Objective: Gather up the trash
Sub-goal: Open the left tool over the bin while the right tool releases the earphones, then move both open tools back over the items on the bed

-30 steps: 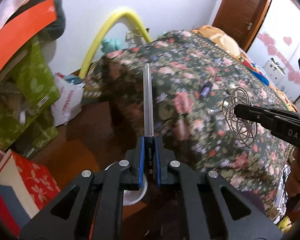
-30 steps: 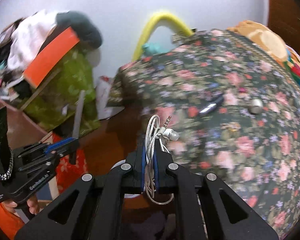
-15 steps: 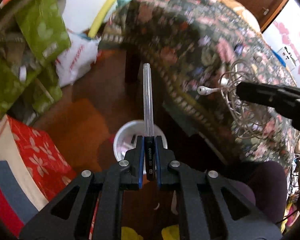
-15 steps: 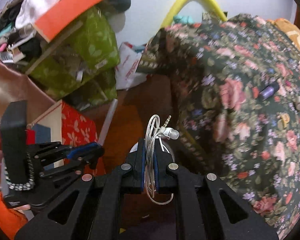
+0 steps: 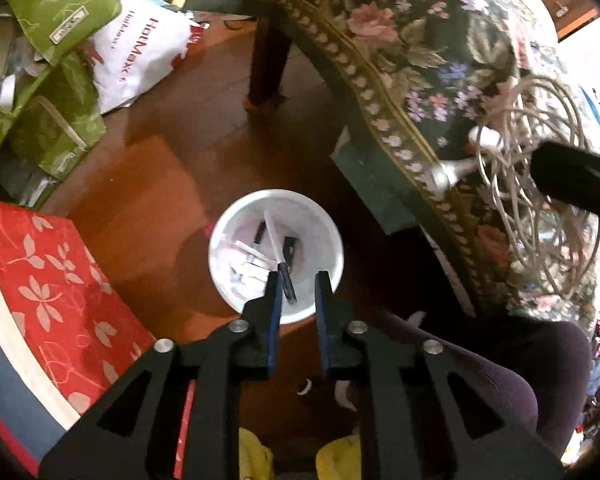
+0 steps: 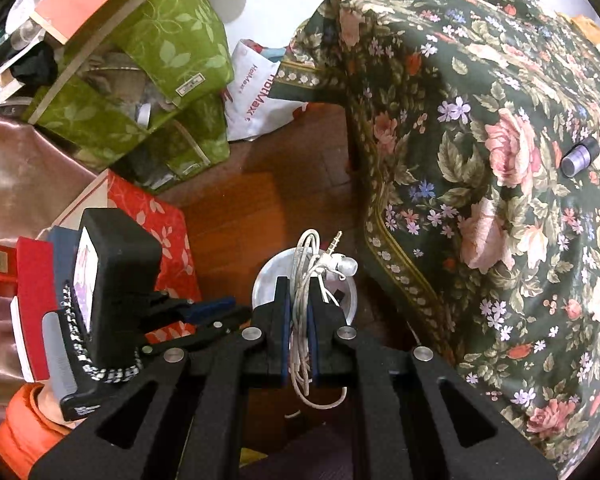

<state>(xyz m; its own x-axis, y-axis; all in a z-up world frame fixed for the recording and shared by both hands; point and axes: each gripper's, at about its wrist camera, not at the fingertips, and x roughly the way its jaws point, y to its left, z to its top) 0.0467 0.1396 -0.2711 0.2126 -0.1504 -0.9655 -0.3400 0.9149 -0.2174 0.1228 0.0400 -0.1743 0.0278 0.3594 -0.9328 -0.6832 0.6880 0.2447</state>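
The left gripper [image 5: 297,280] hangs with jaws apart above a round white bin [image 5: 220,276] on the wooden floor [image 5: 172,152]; a clear tube with a black end [image 5: 286,280] drops in among small scraps. The right gripper [image 6: 299,298] pinches a coiled white earphone cable [image 6: 302,280]. A purple cylinder [image 6: 579,157] lies far right on the floral cloth [image 6: 480,92].

Both grippers are matte black plastic with triangular cut-outs and round silver screw heads along their linkages. The left gripper [image 5: 296,284] and right gripper [image 6: 298,300] carry blue pads inside their fingers. Seen from the right wrist, the left unit wears a black-and-white braided strap; an orange sleeve [image 6: 24,424] shows beneath.
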